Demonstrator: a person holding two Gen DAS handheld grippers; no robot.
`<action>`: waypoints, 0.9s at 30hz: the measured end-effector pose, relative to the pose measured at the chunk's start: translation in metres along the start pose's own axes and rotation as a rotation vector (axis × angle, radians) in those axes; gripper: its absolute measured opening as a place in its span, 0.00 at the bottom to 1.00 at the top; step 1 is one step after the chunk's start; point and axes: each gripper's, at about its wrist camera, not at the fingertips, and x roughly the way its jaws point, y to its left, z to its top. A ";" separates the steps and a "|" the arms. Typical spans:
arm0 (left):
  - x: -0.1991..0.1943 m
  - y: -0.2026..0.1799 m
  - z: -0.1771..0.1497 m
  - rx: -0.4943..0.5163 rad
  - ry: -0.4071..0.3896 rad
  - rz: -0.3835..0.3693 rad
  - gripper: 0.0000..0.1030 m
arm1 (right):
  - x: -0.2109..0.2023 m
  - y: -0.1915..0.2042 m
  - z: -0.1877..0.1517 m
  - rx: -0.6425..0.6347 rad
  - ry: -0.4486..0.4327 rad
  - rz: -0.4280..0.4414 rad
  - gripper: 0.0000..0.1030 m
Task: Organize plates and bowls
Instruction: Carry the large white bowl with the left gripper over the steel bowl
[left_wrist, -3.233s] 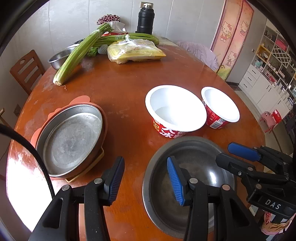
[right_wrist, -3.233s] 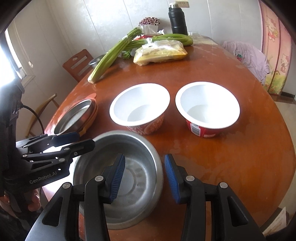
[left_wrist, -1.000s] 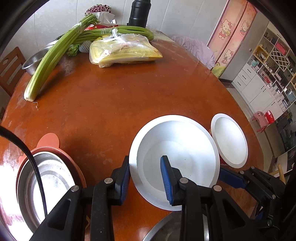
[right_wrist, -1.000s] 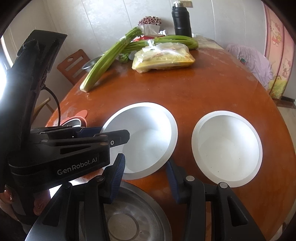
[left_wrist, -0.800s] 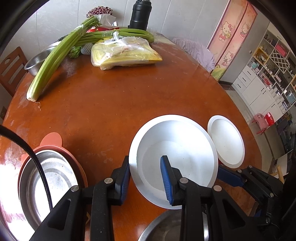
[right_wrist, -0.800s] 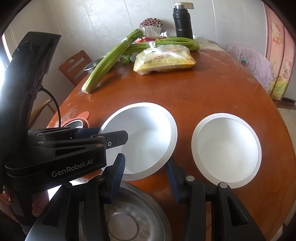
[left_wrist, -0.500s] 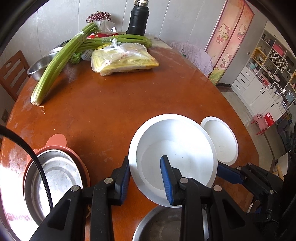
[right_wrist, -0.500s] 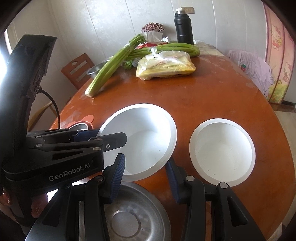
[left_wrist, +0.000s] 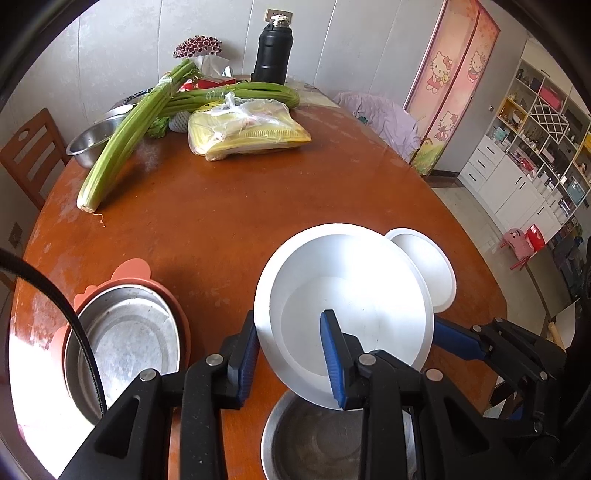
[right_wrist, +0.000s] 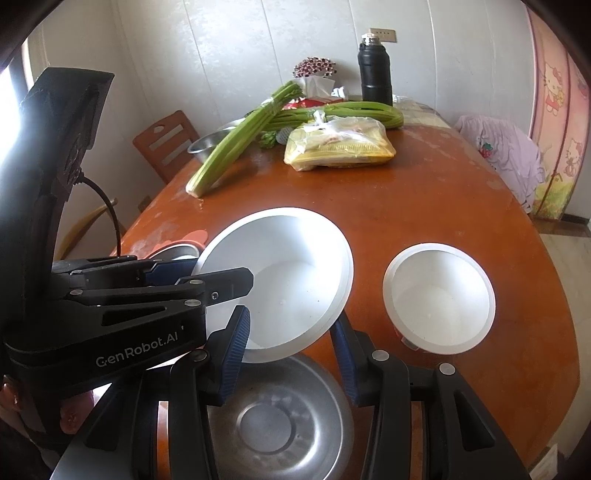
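The left gripper (left_wrist: 290, 354) is clamped on the near rim of the large white bowl (left_wrist: 354, 295), one blue pad inside the bowl and one outside, low in the middle of the left wrist view; the bowl hangs tilted, clear of the table (left_wrist: 229, 218); under it, at the bottom edge, lies the steel bowl (left_wrist: 317, 443). In the right wrist view the right gripper (right_wrist: 291, 350) sits low in the middle, its jaws somewhat apart and gripping nothing; the large white bowl's lower edge shows between the pads, above the steel bowl. Right of centre stands the small white bowl (right_wrist: 439, 299), upright on the table and well apart from the held one. At lower left of the left wrist view a steel pan (left_wrist: 125, 339) rests in a pink dish (left_wrist: 133, 273). Toward the top lie celery (left_wrist: 129, 136), a yellow plastic bag (left_wrist: 247, 133) and a black flask (left_wrist: 273, 55).
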 end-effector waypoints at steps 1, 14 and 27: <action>-0.003 -0.001 -0.002 0.001 -0.003 -0.001 0.31 | -0.002 0.001 -0.001 -0.001 -0.001 0.001 0.46; -0.021 -0.012 -0.025 0.007 -0.010 -0.016 0.31 | -0.023 0.008 -0.020 -0.011 -0.009 0.002 0.46; -0.028 -0.021 -0.048 0.007 0.005 -0.012 0.31 | -0.039 0.015 -0.040 -0.042 0.002 -0.001 0.46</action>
